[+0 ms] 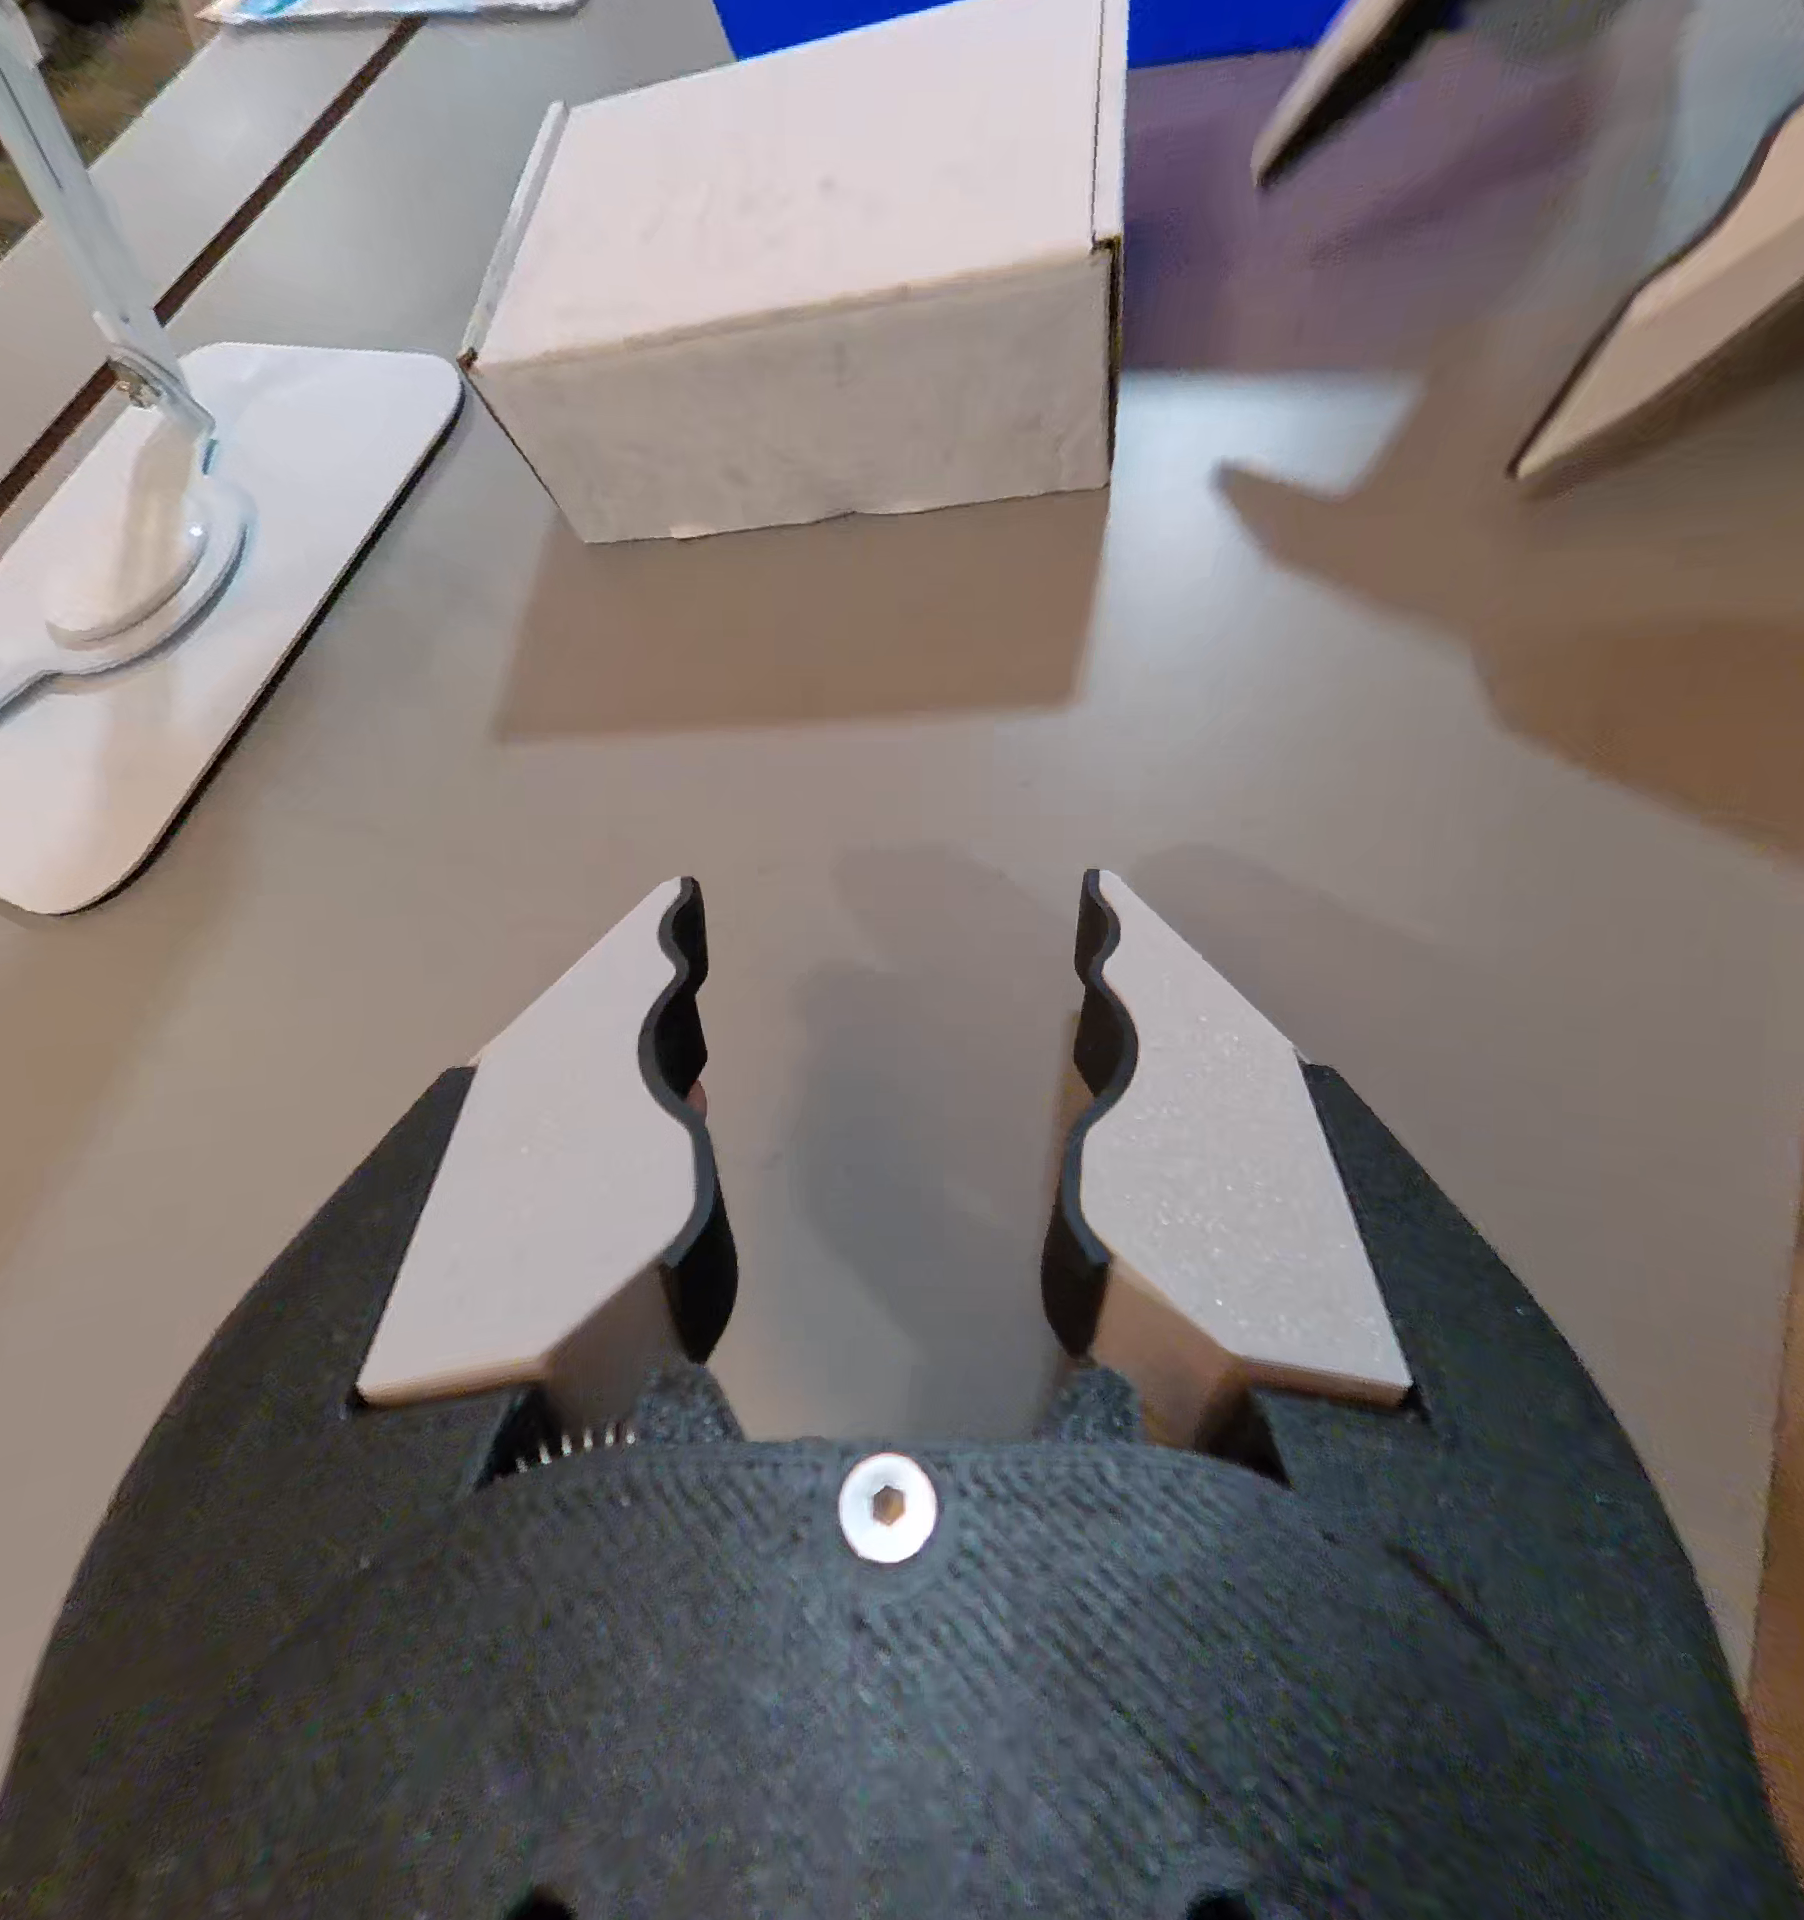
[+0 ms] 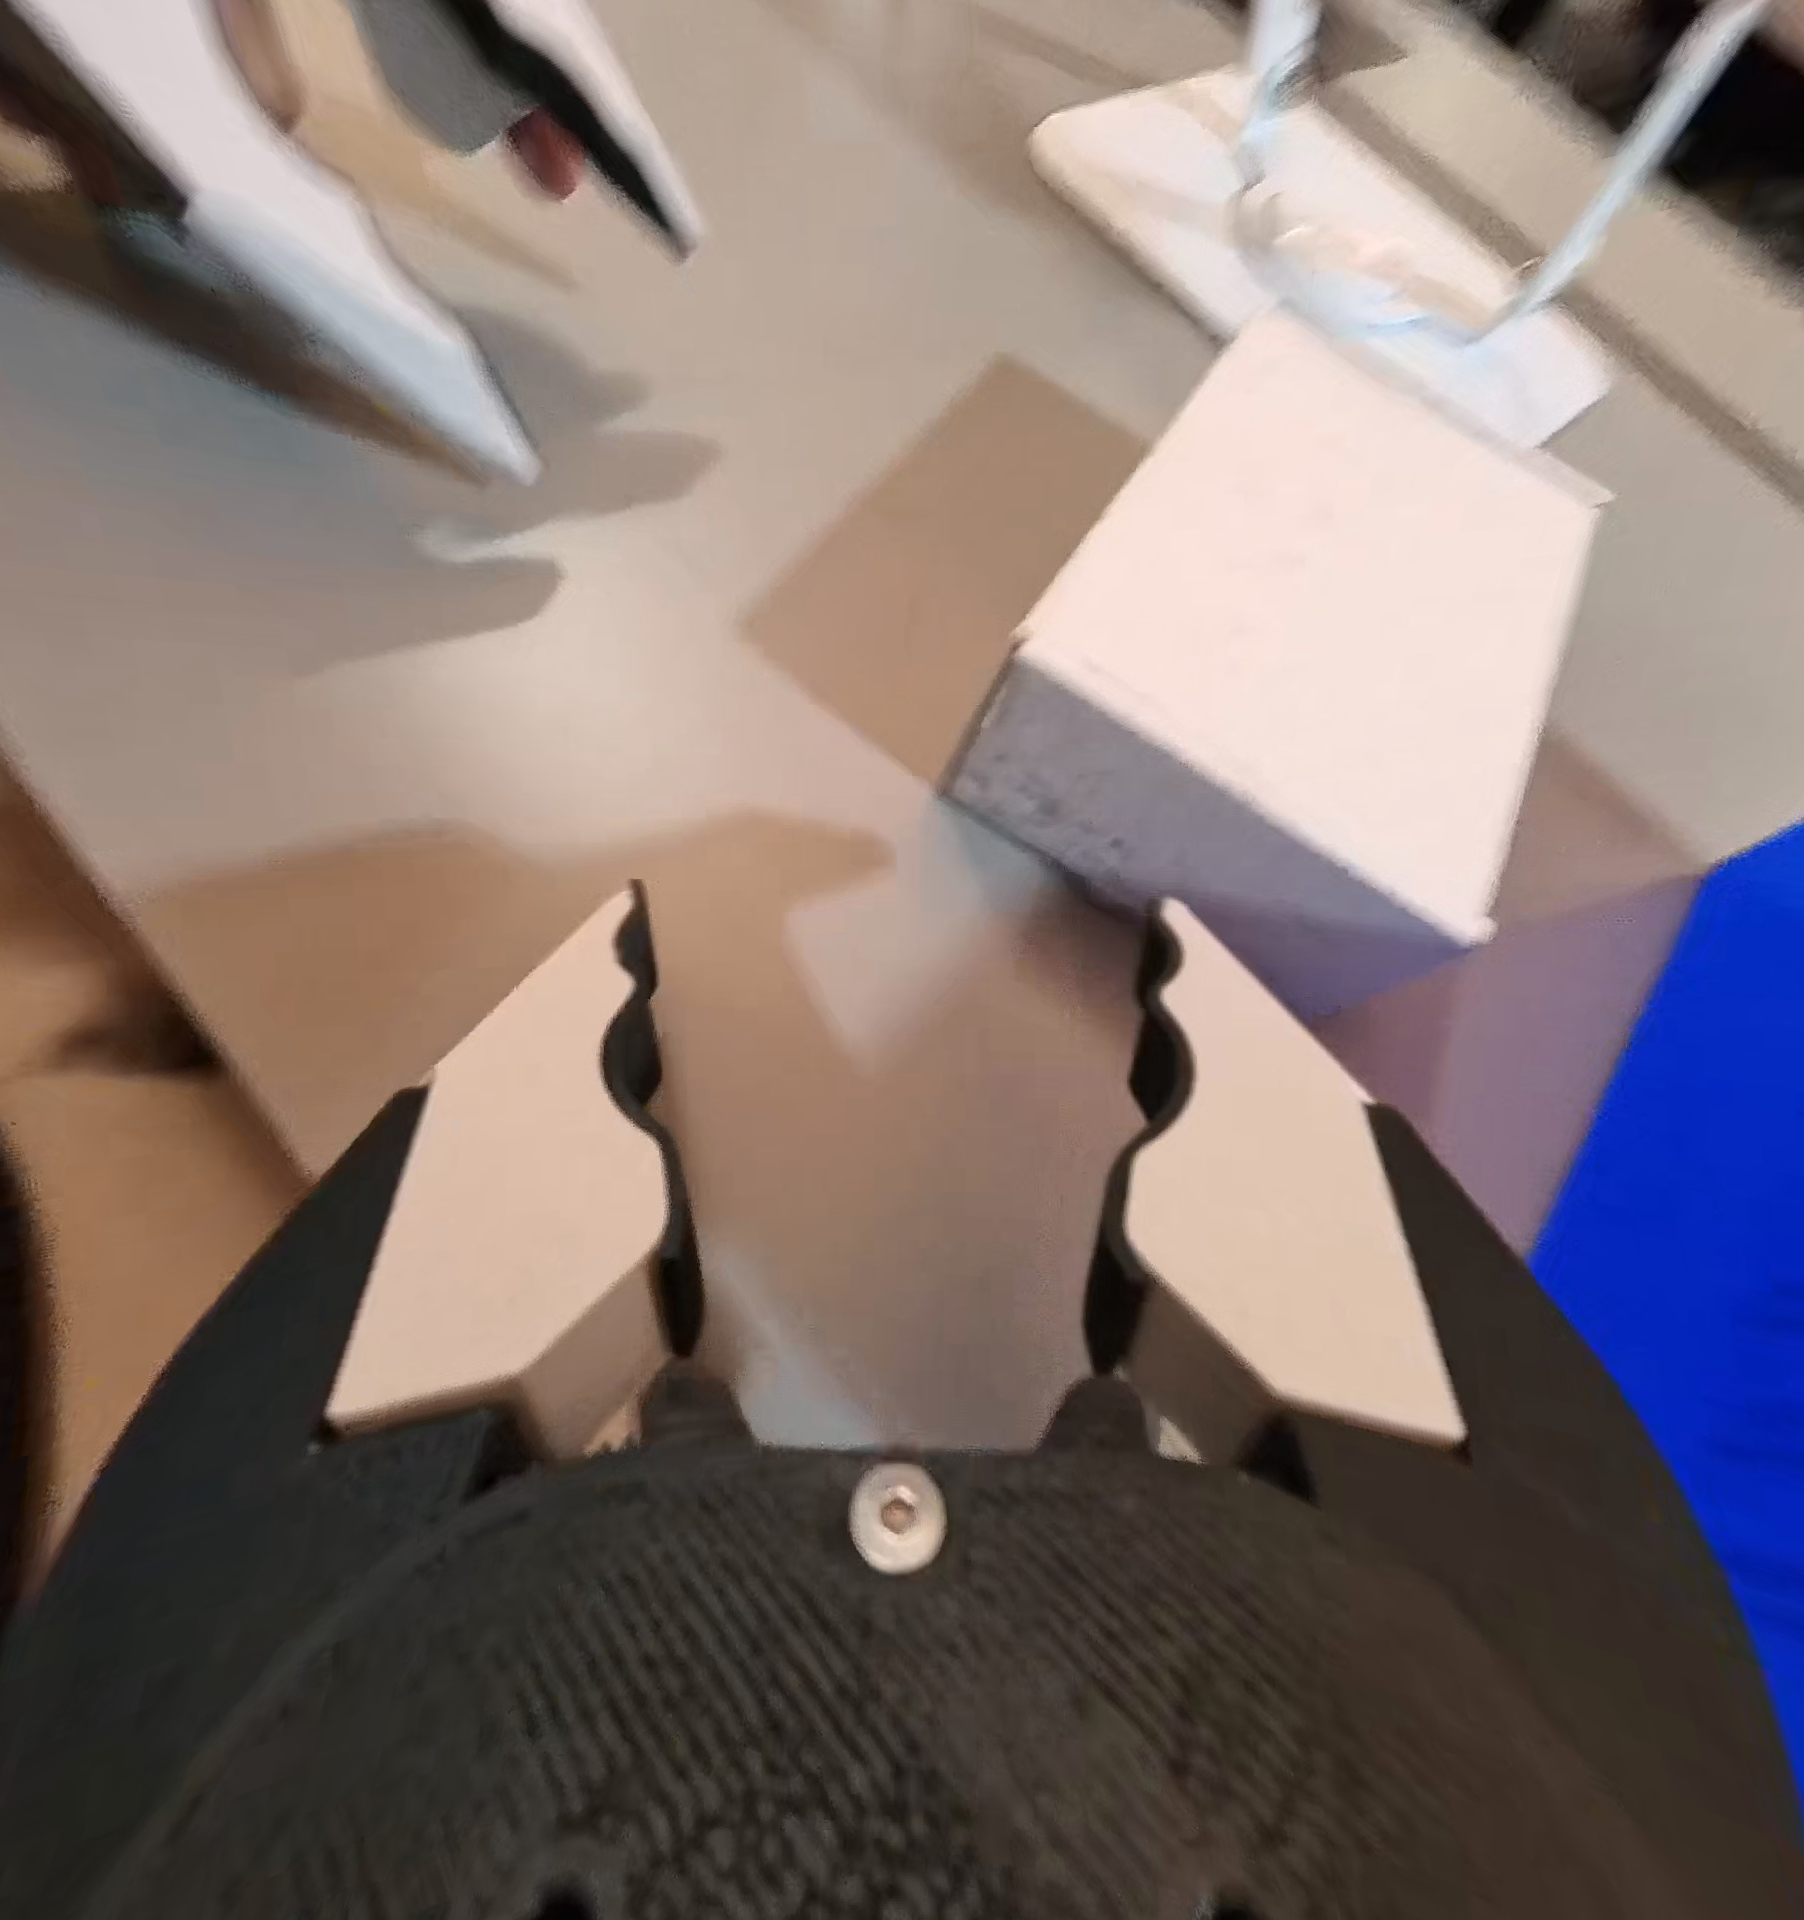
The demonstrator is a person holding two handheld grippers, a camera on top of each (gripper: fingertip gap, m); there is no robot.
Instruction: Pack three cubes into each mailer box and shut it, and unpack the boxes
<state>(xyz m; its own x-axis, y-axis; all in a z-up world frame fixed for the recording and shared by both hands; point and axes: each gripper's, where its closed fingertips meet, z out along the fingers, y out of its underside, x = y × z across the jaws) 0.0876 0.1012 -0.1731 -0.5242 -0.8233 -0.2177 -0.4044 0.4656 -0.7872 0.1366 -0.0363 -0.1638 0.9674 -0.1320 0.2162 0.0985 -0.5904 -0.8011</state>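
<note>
The mailer box [image 2: 1282,665], lid down on the grey table [image 1: 981,779], sits just past the empty, spread-fingered right gripper [image 2: 898,914] at one o'clock, long axis receding, and farther off at twelve o'clock from the equally spread, empty left gripper [image 1: 893,894].

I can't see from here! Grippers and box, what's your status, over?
Left gripper open, empty. Right gripper open, empty. White mailer box shut, on table. White stand beside it; nothing blocking.
</note>
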